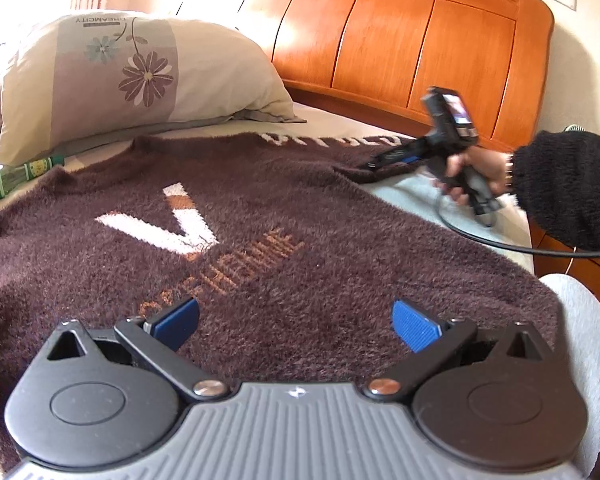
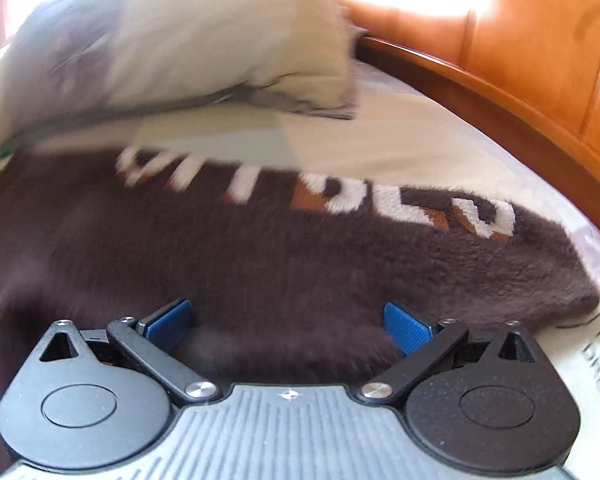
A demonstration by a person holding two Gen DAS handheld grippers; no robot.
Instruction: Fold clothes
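The left gripper (image 1: 296,322) hangs spread and empty, the fuzzy brown sweater (image 1: 284,216) flat on the bed beneath and ahead of it. Farther right, the right gripper (image 2: 288,322) — fingers also apart, gripping nothing — sits low over the sweater's far edge. By my reading, no fold shows yet — nearly everything remains.

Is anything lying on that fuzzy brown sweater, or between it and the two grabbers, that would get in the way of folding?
Nothing visible does. The brown sweater lies spread on the bed with its top bare. Both the left gripper and the right gripper are open just above it. The pillow and a green bottle sit at its far edge.
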